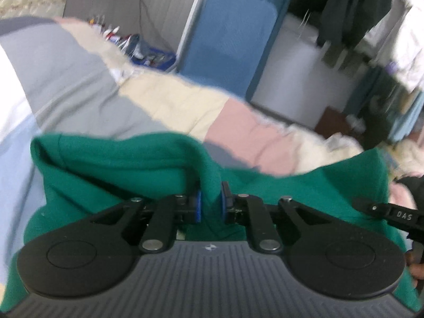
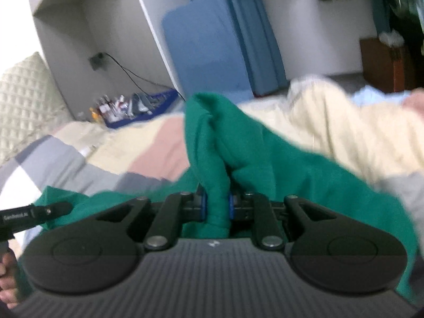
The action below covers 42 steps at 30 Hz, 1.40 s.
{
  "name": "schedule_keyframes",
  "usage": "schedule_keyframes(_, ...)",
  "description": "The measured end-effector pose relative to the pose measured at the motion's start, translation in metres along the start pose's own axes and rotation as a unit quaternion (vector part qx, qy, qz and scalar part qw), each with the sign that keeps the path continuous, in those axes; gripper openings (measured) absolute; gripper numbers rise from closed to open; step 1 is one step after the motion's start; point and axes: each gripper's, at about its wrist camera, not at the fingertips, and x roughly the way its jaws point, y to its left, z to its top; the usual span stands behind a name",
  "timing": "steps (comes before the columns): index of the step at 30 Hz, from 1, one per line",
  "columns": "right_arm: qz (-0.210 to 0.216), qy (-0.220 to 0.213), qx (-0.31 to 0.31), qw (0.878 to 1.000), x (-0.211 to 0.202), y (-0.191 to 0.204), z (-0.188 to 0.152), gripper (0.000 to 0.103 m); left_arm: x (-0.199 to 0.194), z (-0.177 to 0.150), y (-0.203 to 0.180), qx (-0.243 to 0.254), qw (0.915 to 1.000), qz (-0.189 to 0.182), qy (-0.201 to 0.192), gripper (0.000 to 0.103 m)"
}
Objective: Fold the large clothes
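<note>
You had a green garment point(image 1: 164, 164) pinched in both tools at once. Your left gripper point(image 1: 210, 201) was clamped on a bunched ridge of the green cloth, its blue pads point(image 1: 198, 206) pressing in from either side. Your right gripper point(image 2: 216, 204) was clamped the same way on another upright fold of the garment point(image 2: 209, 143), with the cloth standing up above the jaws. The tip of the other tool showed at the edge of each wrist view, so the two grips sat near each other along the same piece of cloth.

The garment lay on a bed covered by a patchwork blanket point(image 1: 79, 79) of grey, cream and pink blocks, on the side of the bed nearest you, with its far part draped toward the cream patch. The frames were blurred, so I could not tell which part of the garment each tool had.

As I judged it, you were at the carrying part of a fold: two points gripped, cloth lifted. The next move called for holding both clamps firm, keeping the span between them taut, and laying the lifted edge flat across the rest of the garment before letting go.
</note>
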Motion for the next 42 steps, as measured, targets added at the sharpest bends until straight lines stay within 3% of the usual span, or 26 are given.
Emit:
schedule_keyframes(6,-0.005,0.030,-0.025,0.999,0.021,-0.003,-0.022,0.020,0.010,-0.010,0.007,0.014,0.9998,0.002,0.015,0.020)
schedule_keyframes(8,-0.007,0.024,-0.024,0.999,0.014,0.000,-0.020,0.022,0.001,-0.010,0.002,0.024,0.9996,0.006,0.016,0.035)
schedule_keyframes(9,-0.008,0.020,-0.026,0.999,0.008,0.001,-0.020,0.024,-0.004,-0.011,0.000,0.027,0.9994,0.010,0.019,0.057)
schedule_keyframes(10,-0.010,0.019,-0.029,0.999,0.003,0.004,-0.019,0.028,-0.011,-0.011,-0.004,0.028,0.9994,0.011,0.019,0.066)
schedule_keyframes(12,-0.013,0.021,-0.033,0.999,-0.007,0.009,-0.020,0.046,-0.031,-0.015,-0.009,0.034,0.9994,-0.001,0.010,0.066)
schedule_keyframes(13,-0.012,0.020,-0.035,0.999,-0.014,0.013,-0.021,0.062,-0.039,-0.018,-0.012,0.038,0.9992,-0.007,0.010,0.066)
schedule_keyframes(14,-0.010,0.013,-0.037,0.999,-0.023,0.015,-0.023,0.067,-0.048,-0.021,-0.016,0.043,0.9990,-0.008,0.009,0.066)
schedule_keyframes(19,0.003,-0.016,-0.036,0.999,-0.072,0.026,-0.032,0.066,-0.093,-0.048,-0.039,0.051,0.9983,-0.027,0.007,0.066)
schedule_keyframes(23,0.014,-0.038,-0.076,0.996,-0.117,0.041,-0.047,0.066,-0.120,-0.074,-0.058,0.060,0.9970,-0.047,0.015,0.066)
schedule_keyframes(27,0.026,-0.031,-0.097,0.995,-0.148,0.049,-0.063,0.062,-0.132,-0.101,-0.066,0.064,0.9959,-0.055,0.031,0.066)
schedule_keyframes(29,0.031,-0.001,-0.099,0.995,-0.150,0.049,-0.073,0.056,-0.132,-0.113,-0.066,0.073,0.9949,-0.056,0.042,0.066)
schedule_keyframes(36,0.043,0.058,-0.088,0.994,-0.125,0.042,-0.106,0.056,-0.114,-0.137,-0.057,0.087,0.9929,-0.043,0.069,0.066)
schedule_keyframes(42,0.040,0.064,-0.084,0.994,-0.117,0.041,-0.112,0.056,-0.119,-0.135,-0.052,0.081,0.9924,-0.051,0.077,0.066)
